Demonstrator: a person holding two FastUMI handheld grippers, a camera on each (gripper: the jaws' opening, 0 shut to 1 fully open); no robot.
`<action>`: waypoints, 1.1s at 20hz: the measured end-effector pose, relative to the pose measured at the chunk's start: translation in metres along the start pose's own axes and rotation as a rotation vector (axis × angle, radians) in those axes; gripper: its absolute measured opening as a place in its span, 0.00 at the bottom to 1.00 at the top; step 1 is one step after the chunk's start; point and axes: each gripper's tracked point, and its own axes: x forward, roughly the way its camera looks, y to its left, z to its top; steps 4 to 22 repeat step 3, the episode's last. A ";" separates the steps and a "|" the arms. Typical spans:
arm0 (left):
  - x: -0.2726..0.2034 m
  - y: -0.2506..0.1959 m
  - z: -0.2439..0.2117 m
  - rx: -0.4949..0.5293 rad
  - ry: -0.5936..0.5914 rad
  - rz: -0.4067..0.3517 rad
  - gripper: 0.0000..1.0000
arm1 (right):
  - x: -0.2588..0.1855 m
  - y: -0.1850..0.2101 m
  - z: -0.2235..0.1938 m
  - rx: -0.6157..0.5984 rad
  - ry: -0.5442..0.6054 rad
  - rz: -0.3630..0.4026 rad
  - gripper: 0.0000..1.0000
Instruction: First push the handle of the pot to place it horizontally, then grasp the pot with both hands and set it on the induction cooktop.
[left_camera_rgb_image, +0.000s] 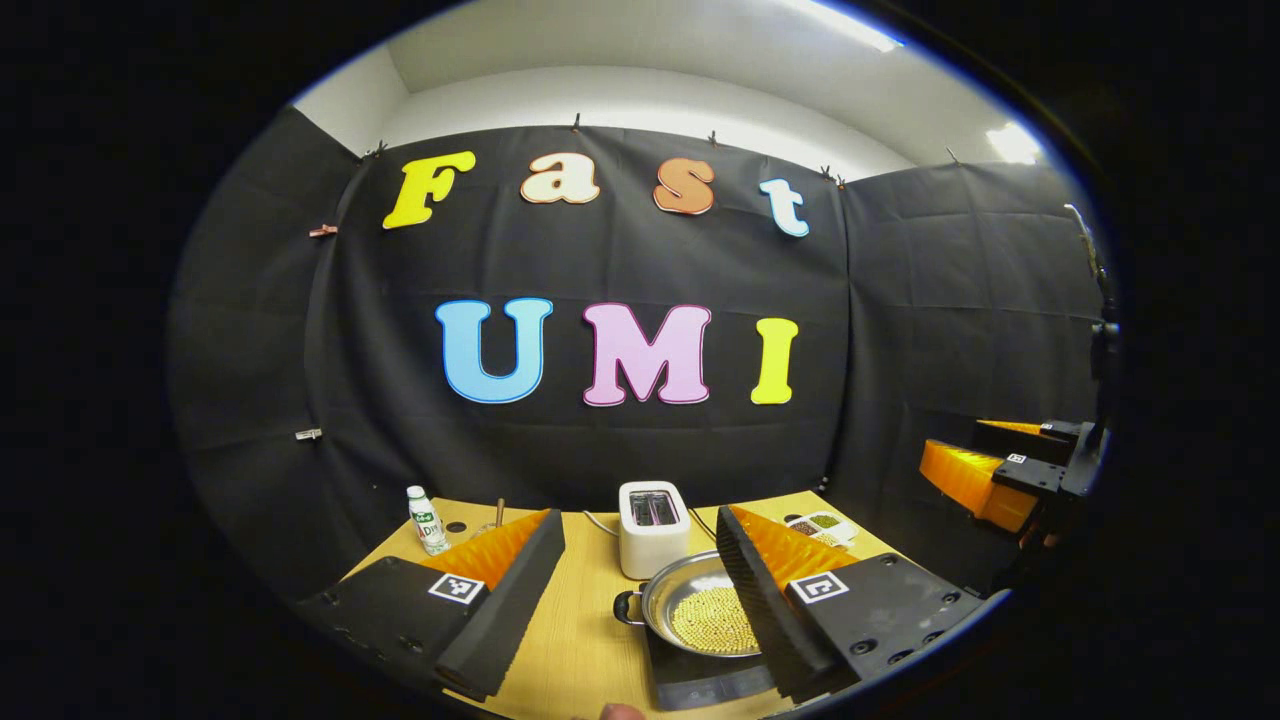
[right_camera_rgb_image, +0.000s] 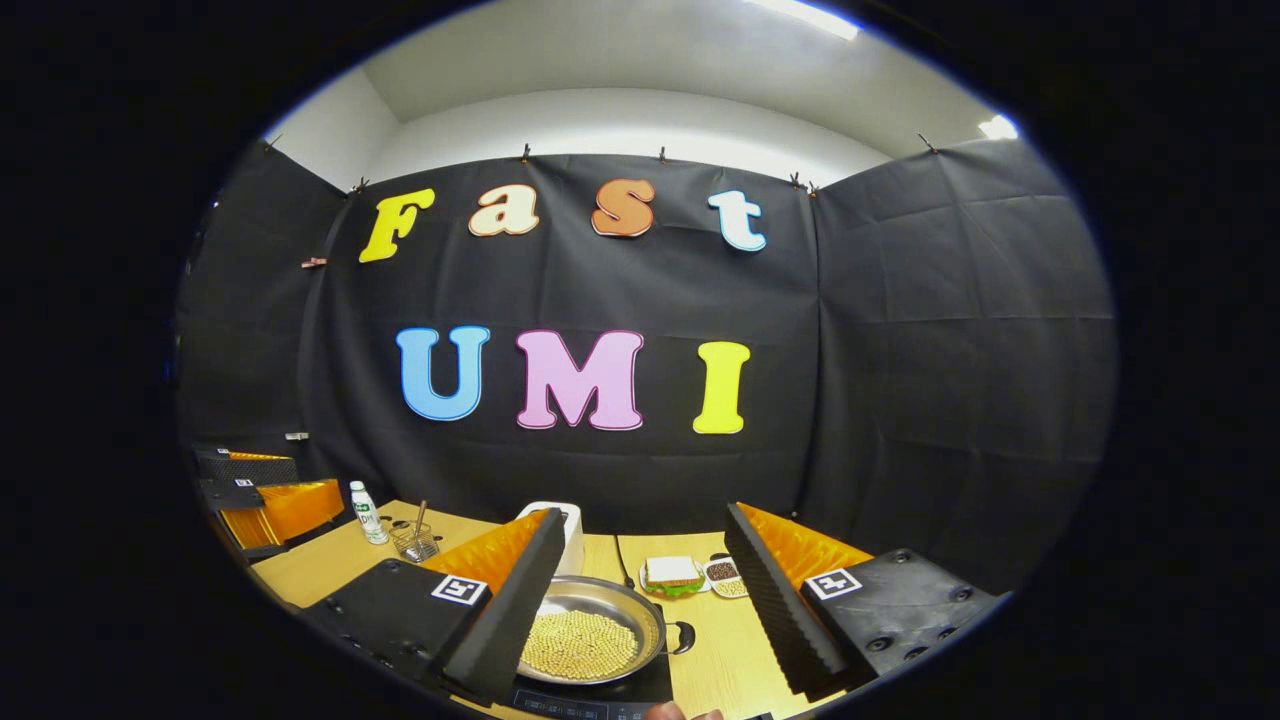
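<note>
The pot (right_camera_rgb_image: 590, 630) sits on the cooktop (right_camera_rgb_image: 600, 695), both grippers (left_camera_rgb_image: 640, 600) (right_camera_rgb_image: 645, 600) spread wide, empty, above it; placement looks done, so withdrawing seems next.

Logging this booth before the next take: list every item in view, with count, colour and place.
pot: one, silver, yellow beads inside, black side handles, sitting on the cooktop
induction cooktop: one, black, near edge of the table
toaster: one, white, behind the pot
bottle: one, white with green label, far left of the table
wire basket: one, metal, a stick in it, beside the bottle
sandwich: one, on a small plate right of the pot
snack dish: one, white, right of the sandwich
table: one, light wood
left gripper: one, black and orange, jaws open, above the table
right gripper: one, black and orange, jaws open, above the table
</note>
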 end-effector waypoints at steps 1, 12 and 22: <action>0.001 0.000 -0.001 0.001 0.001 0.000 0.95 | 0.001 -0.001 -0.002 0.000 0.004 0.001 0.99; 0.002 0.000 -0.001 0.005 0.001 0.000 0.95 | 0.001 -0.001 -0.003 -0.005 0.010 0.000 0.99; 0.002 0.000 -0.001 0.005 0.001 0.000 0.95 | 0.001 -0.001 -0.003 -0.005 0.010 0.000 0.99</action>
